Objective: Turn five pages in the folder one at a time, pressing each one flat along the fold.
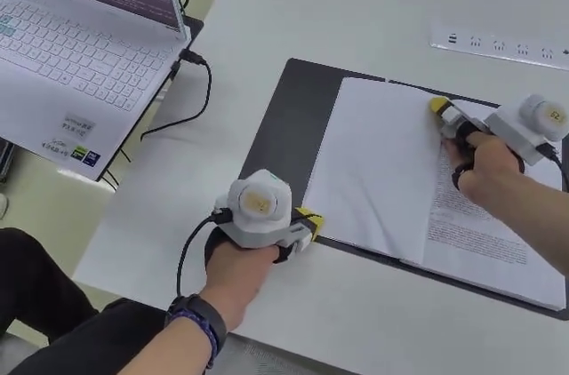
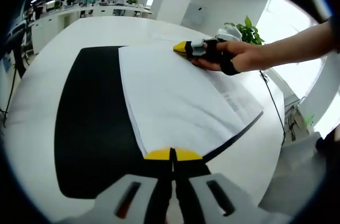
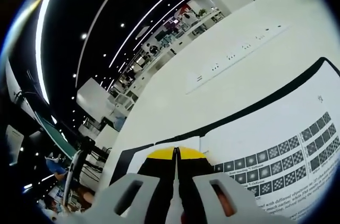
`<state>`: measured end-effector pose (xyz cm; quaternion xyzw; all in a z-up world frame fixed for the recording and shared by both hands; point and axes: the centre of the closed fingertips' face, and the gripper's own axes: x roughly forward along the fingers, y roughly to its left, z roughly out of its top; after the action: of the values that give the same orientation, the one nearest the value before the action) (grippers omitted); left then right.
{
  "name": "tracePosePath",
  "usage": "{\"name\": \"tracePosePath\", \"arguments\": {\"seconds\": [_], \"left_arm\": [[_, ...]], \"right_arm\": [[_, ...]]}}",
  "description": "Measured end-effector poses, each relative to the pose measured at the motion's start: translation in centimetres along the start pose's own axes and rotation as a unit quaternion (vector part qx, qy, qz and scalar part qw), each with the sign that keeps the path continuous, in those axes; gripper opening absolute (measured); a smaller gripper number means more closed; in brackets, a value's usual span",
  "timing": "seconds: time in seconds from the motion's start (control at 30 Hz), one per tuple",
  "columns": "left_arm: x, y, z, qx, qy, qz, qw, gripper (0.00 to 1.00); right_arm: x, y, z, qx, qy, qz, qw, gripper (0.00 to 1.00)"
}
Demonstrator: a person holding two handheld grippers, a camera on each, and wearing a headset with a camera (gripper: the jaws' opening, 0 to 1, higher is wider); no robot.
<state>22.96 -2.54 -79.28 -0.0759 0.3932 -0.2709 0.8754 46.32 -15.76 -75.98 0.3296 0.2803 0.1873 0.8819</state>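
Note:
The black folder lies open on the white table. A blank turned page rests over its left half, and a printed page shows on the right. My left gripper is shut, its yellow tips touching the near edge of the blank page. My right gripper is shut at the far end of the turned page, close to the fold. In the right gripper view its tips lie on white paper beside a printed page with checker patterns. The left gripper view shows the right gripper across the page.
An open laptop sits at the far left with a black cable running toward the folder. A white power strip lies beyond the folder at the far right. The table's near edge runs just behind my left hand.

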Motion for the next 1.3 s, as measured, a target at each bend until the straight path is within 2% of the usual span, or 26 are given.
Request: {"name": "tracePosePath", "arguments": {"seconds": [0.13,0.23,0.47,0.77,0.93,1.13,1.3], "left_arm": [[0.0,0.0,0.0,-0.001,-0.001,-0.001,1.0,0.0],[0.0,0.0,0.1,-0.003,-0.003,0.0,1.0,0.0],[-0.2,0.0,0.0,-0.011,-0.012,-0.001,0.9999,0.0],[-0.2,-0.1,0.0,-0.017,-0.01,0.003,0.9998,0.0],[-0.2,0.0,-0.1,-0.019,-0.012,0.005,0.9997,0.0],[-0.2,0.0,-0.1,-0.025,-0.017,0.002,0.9995,0.0],[-0.2,0.0,-0.1,-0.029,-0.021,0.002,0.9994,0.0]], "right_arm": [[0.0,-0.3,0.0,0.008,-0.003,-0.003,1.0,0.0],[-0.4,-0.3,-0.3,0.001,-0.002,-0.003,1.0,0.0],[-2.7,0.5,-2.1,-0.013,0.015,0.024,0.9995,0.0],[-5.1,1.5,-3.9,-0.026,0.029,0.042,0.9984,0.0],[-5.9,1.7,-4.3,-0.033,0.032,0.04,0.9981,0.0],[-6.5,1.7,-4.8,-0.018,0.03,0.038,0.9987,0.0],[-7.4,2.0,-5.7,-0.026,0.042,0.039,0.998,0.0]]}}
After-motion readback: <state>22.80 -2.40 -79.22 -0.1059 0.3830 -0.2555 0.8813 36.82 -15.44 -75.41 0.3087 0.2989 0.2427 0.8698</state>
